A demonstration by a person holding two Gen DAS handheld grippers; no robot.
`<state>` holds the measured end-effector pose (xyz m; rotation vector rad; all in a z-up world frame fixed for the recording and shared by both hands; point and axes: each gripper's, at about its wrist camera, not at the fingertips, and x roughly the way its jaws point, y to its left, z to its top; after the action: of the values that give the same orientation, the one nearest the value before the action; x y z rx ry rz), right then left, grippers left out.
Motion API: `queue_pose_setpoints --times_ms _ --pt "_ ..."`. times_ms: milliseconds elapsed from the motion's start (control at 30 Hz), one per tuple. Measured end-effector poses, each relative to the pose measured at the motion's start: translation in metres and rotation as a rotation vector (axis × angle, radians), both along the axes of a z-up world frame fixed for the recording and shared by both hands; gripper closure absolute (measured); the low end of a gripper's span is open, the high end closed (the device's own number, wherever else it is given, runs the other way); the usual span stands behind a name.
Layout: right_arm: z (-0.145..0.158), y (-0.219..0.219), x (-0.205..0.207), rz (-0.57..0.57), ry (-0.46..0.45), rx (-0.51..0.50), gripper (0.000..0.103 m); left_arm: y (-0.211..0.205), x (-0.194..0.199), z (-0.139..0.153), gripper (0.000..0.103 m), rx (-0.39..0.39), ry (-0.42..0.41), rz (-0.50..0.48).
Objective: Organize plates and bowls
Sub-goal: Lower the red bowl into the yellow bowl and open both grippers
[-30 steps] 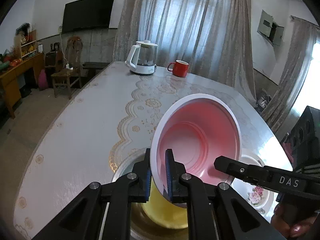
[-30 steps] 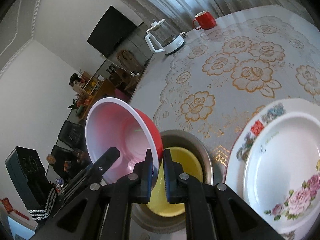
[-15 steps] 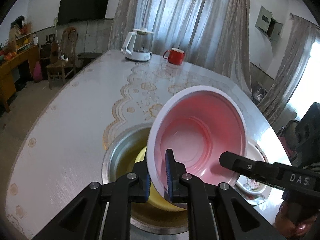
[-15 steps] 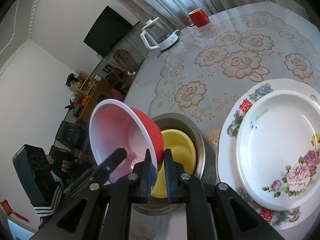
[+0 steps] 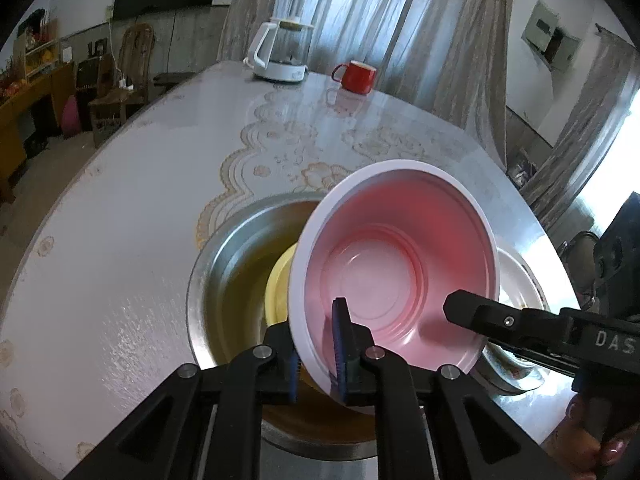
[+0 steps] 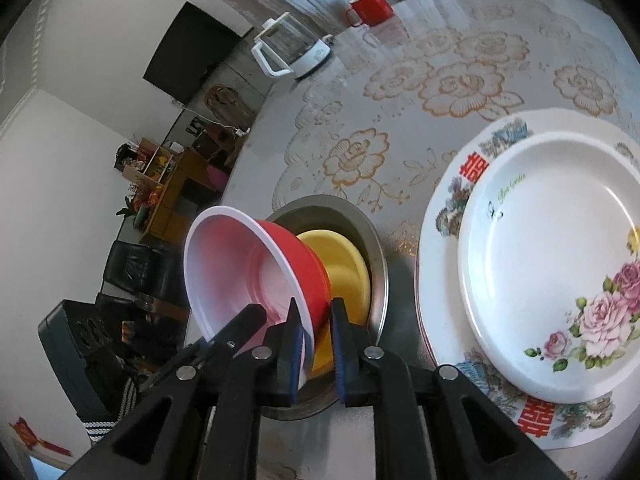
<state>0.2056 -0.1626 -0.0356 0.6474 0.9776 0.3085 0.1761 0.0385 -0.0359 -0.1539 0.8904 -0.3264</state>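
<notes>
Tabletop: both tools — left (image 5: 318,354), right (image 6: 316,354) — clench the red bowl (image 5: 394,266); only the right view shows floral plates (image 6: 552,272).

You have three bowls in front of you: one red bowl (image 5: 394,276) (image 6: 256,276), one yellow bowl (image 6: 344,268) (image 5: 280,288) and one steel bowl (image 5: 224,276) (image 6: 378,256). You also have two plates, a small rose-printed plate (image 6: 552,280) and a larger patterned plate (image 6: 448,216). Farther off you can count one red mug (image 5: 357,76) (image 6: 370,7) and one glass kettle (image 5: 285,54) (image 6: 292,50), and two grippers, left gripper (image 5: 318,354) and right gripper (image 6: 316,354).
</notes>
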Motion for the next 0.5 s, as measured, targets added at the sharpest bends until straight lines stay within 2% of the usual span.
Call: queue_pose_setpoints --times_ms 200,333,433,500 --pt "-0.003 0.004 0.004 -0.001 0.020 -0.025 0.082 -0.001 0.004 -0.007 0.084 0.017 0.030 0.010" --pt "-0.005 0.008 0.009 0.007 0.034 -0.042 0.081 -0.001 0.007 -0.006 0.081 0.036 0.030 0.021" --pt "-0.006 0.010 0.011 0.006 0.041 -0.051 0.079 0.002 0.009 -0.006 0.070 0.031 0.031 0.031" --pt "-0.004 0.011 0.014 0.007 0.038 -0.050 0.073 0.004 0.011 -0.005 0.058 0.030 0.028 0.041"
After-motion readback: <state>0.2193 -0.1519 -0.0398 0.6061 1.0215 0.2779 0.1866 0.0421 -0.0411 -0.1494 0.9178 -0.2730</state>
